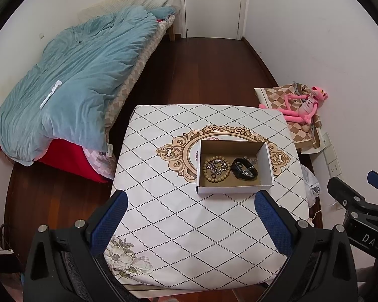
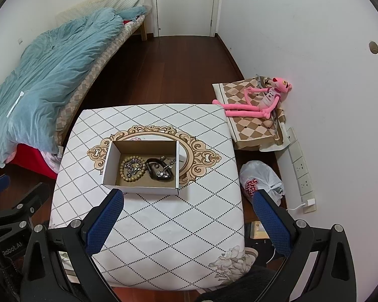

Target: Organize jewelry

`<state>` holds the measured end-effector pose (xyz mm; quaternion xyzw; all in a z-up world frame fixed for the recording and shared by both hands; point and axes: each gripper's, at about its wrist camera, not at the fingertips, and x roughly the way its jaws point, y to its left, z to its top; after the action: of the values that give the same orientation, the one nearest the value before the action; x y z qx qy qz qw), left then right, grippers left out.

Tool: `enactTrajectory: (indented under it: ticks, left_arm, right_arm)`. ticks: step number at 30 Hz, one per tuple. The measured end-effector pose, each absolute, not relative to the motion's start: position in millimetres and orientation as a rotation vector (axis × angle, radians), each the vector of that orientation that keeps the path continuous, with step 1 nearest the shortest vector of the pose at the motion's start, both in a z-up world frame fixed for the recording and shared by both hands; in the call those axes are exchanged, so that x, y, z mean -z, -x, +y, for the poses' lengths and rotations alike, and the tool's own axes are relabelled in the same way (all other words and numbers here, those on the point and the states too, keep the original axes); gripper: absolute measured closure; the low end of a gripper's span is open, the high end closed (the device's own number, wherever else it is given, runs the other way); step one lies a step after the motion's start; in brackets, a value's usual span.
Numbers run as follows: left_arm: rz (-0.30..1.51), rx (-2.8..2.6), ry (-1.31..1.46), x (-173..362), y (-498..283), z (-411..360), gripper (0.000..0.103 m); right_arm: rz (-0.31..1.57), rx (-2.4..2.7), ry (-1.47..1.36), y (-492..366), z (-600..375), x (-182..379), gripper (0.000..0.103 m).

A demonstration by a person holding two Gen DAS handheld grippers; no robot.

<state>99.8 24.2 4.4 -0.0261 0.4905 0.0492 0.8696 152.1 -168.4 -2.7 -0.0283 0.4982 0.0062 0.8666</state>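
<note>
One cardboard box (image 1: 262,173) on the worktop (image 1: 163,214) holds one beaded bracelet (image 1: 215,168) and one black bracelet (image 1: 244,171), both grippers' fingers (image 1: 112,222) spread, empty

Box (image 1: 235,188): matt white cardboard outside, raw brown inside. Bead bracelet (image 1: 215,167): dull wood-like beads. Chain (image 1: 218,165): shiny metal. Black band (image 1: 244,171): glossy. Tablecloth (image 1: 189,226): smooth printed cloth. Finger pads (image 1: 111,222): blue, rough-textured. Floor (image 1: 209,70): dark polished wood.
</note>
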Motion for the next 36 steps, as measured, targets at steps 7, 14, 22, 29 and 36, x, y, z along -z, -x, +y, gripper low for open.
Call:
enactTrajectory:
  ticks: [7,14,22,29,36]
  left_arm:
    - [1.032,-0.101,0.055,-1.6,-99.3,25.0,0.000]
    - [1.038,-0.101,0.058,0.2,-98.9,25.1,0.000]
    - [1.042,-0.099,0.054,1.0,-100.0,23.1,0.000]
    - [1.043,-0.099,0.056,1.0,-101.0,21.8,0.000]
    - [1.043,-0.099,0.055,1.1,-101.2,21.9,0.000]
  right_arm:
    - [1.048,-0.008,0.063,-151.7,-168.0,5.5,0.000]
    - [1.053,-0.007,0.068,-151.9,-167.9,7.1,0.000]
    - [1.056,-0.005,0.067,-152.7,-169.1,8.8,0.000]
    - [1.056,-0.006,0.070,-152.8,-169.4,8.9,0.000]
    - [1.059,-0.010,0.068,-153.2,-170.0,9.3,0.000]
